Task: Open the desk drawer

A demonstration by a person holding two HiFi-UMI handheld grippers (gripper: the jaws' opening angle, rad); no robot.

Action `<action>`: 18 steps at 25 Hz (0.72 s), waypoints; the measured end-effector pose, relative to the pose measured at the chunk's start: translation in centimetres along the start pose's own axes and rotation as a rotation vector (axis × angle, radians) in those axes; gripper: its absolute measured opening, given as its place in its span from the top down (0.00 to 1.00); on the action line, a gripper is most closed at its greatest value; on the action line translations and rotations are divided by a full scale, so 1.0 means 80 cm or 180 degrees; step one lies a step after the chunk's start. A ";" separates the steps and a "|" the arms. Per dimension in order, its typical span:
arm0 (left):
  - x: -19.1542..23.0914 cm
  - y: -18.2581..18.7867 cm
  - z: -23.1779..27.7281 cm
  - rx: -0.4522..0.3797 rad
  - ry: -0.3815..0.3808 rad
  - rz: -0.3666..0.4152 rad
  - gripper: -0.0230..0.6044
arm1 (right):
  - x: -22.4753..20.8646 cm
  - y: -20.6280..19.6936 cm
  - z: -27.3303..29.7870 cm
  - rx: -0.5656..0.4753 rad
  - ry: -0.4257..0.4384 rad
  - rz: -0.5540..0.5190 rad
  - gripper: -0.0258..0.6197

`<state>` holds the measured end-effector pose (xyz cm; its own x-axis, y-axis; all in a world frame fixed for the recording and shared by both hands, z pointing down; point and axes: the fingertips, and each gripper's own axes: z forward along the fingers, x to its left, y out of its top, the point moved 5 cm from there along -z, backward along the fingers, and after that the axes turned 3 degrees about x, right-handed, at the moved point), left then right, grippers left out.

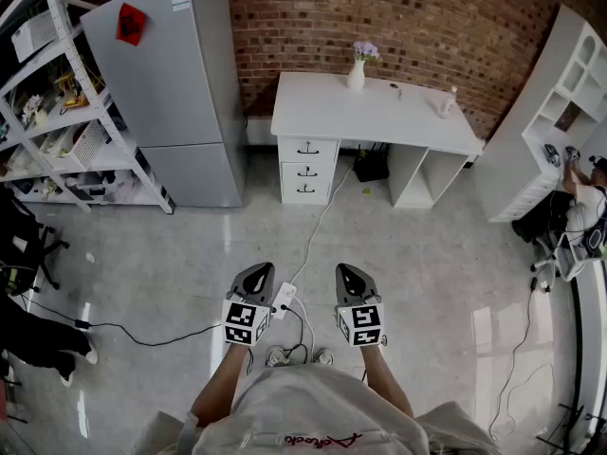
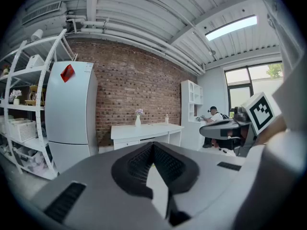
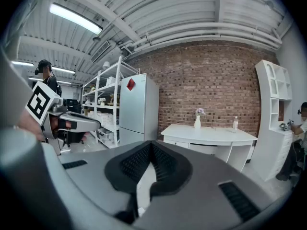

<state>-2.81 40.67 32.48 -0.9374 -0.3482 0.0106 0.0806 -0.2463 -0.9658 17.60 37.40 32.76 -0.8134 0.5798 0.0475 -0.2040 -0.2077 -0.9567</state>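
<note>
Ahead of my fingers the floor lay open right up to the desk drawers. A power strip lay low between my left gripper and right gripper, its cable trailing forward. The fridge stood far off to their left, shelving beyond it.

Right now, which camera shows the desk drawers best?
The head view: all three drawers show stacked under one end of the white desk, dark handles visible. Both gripper views show only a strip of the top drawer under the desktop; the lower ones are hidden.
</note>
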 end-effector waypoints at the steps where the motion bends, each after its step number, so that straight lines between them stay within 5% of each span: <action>1: 0.000 0.000 0.000 -0.0006 -0.0006 -0.0010 0.95 | 0.002 -0.002 0.000 0.0008 0.0001 -0.0004 0.93; 18: 0.030 -0.008 0.010 -0.0007 -0.0162 -0.0031 0.95 | 0.022 -0.005 0.018 0.0008 -0.0076 -0.0014 0.93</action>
<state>-4.86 39.25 33.31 -0.9196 -0.3915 0.0331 0.0708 -0.2480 -0.9662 15.46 37.38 33.65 -0.8252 0.5618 0.0586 -0.2089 -0.2071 -0.9558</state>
